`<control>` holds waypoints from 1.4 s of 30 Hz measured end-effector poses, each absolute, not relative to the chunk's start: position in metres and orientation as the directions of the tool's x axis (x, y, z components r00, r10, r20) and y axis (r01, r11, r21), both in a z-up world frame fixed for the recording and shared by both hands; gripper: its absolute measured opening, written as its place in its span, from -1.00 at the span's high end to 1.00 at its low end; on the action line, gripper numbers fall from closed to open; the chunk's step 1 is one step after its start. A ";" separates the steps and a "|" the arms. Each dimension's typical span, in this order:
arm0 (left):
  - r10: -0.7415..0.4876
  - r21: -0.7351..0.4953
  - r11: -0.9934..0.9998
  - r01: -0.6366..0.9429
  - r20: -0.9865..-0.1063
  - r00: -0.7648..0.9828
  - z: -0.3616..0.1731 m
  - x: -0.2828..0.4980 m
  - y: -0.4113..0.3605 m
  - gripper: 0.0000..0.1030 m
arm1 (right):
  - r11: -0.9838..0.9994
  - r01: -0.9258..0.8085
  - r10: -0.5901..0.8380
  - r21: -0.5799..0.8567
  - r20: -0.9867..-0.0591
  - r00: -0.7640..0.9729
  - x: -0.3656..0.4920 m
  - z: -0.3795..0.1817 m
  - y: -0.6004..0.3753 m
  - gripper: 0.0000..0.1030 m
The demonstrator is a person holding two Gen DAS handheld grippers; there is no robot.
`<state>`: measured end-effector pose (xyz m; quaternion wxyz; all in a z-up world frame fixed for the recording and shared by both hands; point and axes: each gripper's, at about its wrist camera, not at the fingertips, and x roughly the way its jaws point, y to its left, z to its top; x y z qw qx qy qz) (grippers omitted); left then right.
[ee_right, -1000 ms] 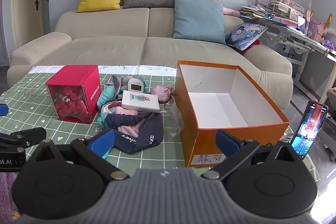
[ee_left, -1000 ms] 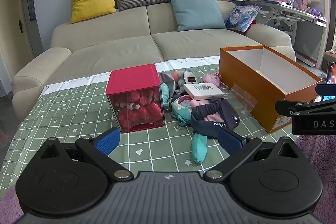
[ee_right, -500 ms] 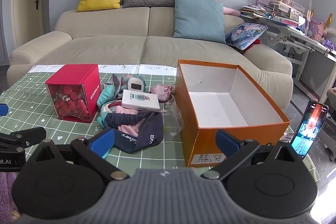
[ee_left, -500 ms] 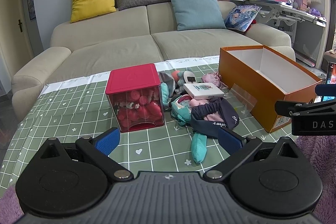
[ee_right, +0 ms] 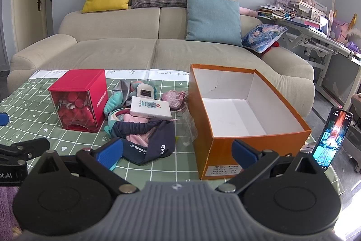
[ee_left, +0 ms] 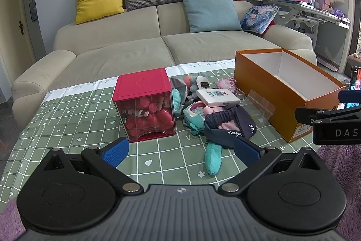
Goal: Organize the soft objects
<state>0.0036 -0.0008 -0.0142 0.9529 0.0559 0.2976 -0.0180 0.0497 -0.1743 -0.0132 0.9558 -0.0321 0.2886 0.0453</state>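
Note:
A pile of soft things lies mid-table: a dark navy cap, a teal plush toy, pink fabric and a pink pouch. A white flat box rests on top of the pile. An open, empty orange box stands to the right. My left gripper is open and empty, short of the pile. My right gripper is open and empty, in front of the cap and orange box.
A red-lidded clear box of red items stands left of the pile. The table has a green checked cloth. A phone stands at the right edge. A beige sofa lies behind the table.

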 end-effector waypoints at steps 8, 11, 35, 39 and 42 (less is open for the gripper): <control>-0.001 0.095 0.993 0.068 -0.570 0.822 -0.014 0.004 -0.001 -1.00 | 0.994 -0.104 0.068 -0.033 -0.555 0.829 0.049 -0.014 -0.174 -0.95; -0.002 0.095 0.993 0.068 -0.570 0.821 -0.014 0.004 -0.001 -1.00 | 0.994 -0.104 0.068 -0.033 -0.556 0.828 0.049 -0.014 -0.174 -0.95; -0.056 0.069 0.991 0.117 -0.577 0.815 -0.009 0.005 0.000 -0.83 | 0.990 -0.144 0.111 -0.012 -0.577 0.809 0.053 -0.015 -0.175 -0.95; -0.101 0.063 0.983 0.171 -0.595 0.797 -0.009 0.013 -0.001 -0.63 | 0.980 -0.199 0.172 0.023 -0.607 0.776 0.060 -0.016 -0.171 -0.95; -0.162 0.011 0.976 0.217 -0.634 0.756 -0.010 0.025 0.001 -0.38 | 0.965 -0.255 0.238 0.063 -0.623 0.745 0.067 -0.018 -0.165 -0.89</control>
